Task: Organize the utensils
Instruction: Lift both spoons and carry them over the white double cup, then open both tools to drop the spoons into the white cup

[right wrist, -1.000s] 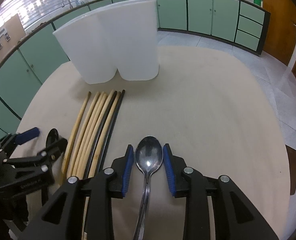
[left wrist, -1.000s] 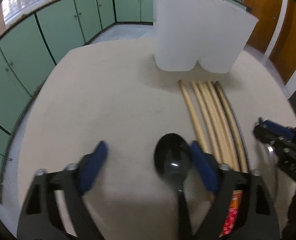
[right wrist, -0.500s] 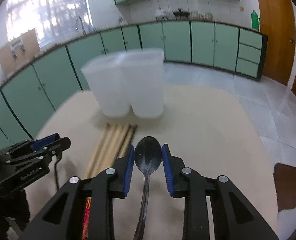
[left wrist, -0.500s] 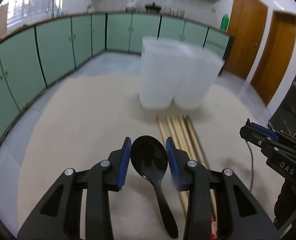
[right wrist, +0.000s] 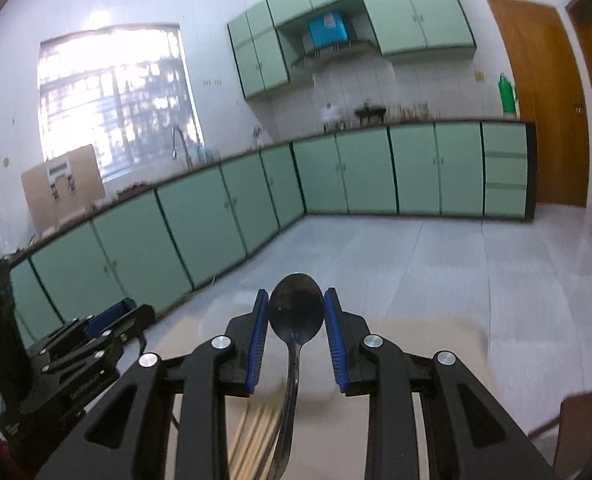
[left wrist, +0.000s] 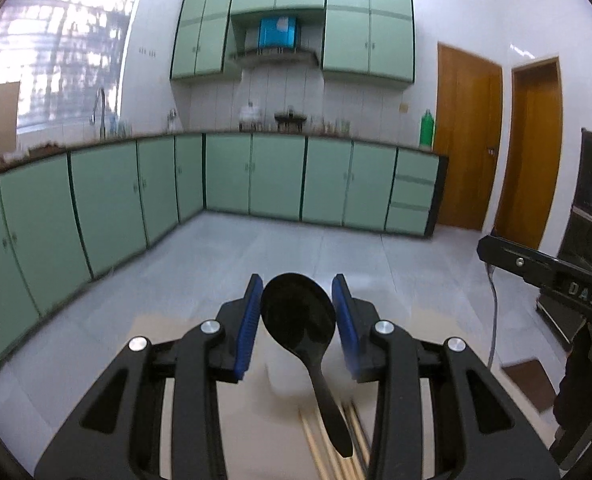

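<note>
Above the beige table (left wrist: pixel 160 332), both grippers have come up since a second ago, when they pointed steeply down at the tabletop with the white two-compartment holder standing beyond a row of chopsticks; the cameras now look nearly level across the kitchen at the green cabinets (left wrist: pixel 276 176), and the holder shows only as a pale blur behind the fingers. The left gripper (left wrist: pixel 298 316), wide open around the black plastic spoon (left wrist: pixel 298 320) a second ago, is now clamped on it: the blue pads (left wrist: pixel 248 320) press both sides of the bowl, and the handle slants down toward the lower right over the wooden chopsticks (left wrist: pixel 320 452) on the table. The right gripper (right wrist: pixel 297 322) grips the metal spoon (right wrist: pixel 297 316) the same way as before, pads on either side of the bowl and the handle hanging down toward the camera above the chopsticks (right wrist: pixel 256 428). Both spoons are lifted off the table. In the right wrist view the left gripper is at the lower left; in the left wrist view the right gripper's black frame is at the right edge.
</note>
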The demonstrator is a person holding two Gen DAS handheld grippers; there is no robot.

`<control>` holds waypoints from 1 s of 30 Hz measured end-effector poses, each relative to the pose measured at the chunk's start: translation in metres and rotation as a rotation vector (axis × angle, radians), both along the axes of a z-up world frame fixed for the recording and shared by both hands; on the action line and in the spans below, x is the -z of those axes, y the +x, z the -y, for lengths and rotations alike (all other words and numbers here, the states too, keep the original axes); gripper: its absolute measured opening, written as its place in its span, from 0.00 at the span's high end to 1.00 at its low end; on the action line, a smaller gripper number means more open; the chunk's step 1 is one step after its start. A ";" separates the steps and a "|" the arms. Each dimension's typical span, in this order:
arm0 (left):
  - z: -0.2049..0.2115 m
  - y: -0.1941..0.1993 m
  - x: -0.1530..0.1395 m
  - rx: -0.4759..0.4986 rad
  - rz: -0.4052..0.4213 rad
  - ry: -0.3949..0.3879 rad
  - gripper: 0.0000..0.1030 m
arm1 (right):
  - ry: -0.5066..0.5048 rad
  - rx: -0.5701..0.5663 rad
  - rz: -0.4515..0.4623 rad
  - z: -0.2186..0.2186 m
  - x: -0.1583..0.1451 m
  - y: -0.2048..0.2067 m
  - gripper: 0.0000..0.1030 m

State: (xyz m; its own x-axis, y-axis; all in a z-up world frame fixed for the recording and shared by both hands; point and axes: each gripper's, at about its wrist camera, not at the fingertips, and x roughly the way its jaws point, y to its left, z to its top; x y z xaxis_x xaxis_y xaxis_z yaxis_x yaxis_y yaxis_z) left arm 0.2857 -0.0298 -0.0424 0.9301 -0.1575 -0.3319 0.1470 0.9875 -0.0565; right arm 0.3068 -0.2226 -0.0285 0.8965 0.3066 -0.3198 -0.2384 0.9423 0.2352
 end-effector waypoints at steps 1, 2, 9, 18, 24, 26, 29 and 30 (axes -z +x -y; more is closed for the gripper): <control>0.003 0.007 -0.008 -0.003 0.017 -0.001 0.67 | 0.017 0.007 0.013 0.000 -0.006 0.011 0.73; 0.007 0.015 -0.015 -0.004 0.033 -0.001 0.67 | 0.028 0.011 0.020 0.000 -0.009 0.019 0.73; 0.027 0.068 -0.029 -0.048 0.082 0.033 0.67 | -0.003 0.065 0.051 -0.018 -0.012 0.086 0.73; 0.026 0.108 0.009 -0.060 -0.023 0.058 0.66 | -0.064 0.051 -0.044 -0.035 0.035 0.113 0.73; 0.017 0.087 0.020 -0.065 -0.039 0.068 0.55 | -0.078 0.041 -0.074 -0.030 0.045 0.087 0.61; 0.011 0.071 0.020 -0.074 -0.034 0.070 0.50 | -0.070 0.048 -0.074 -0.025 0.044 0.073 0.57; 0.000 0.040 0.024 -0.086 -0.047 0.050 0.46 | -0.056 0.058 -0.088 -0.016 0.048 0.042 0.48; -0.004 0.030 0.028 -0.088 -0.054 0.048 0.45 | -0.056 0.059 -0.094 -0.014 0.051 0.034 0.47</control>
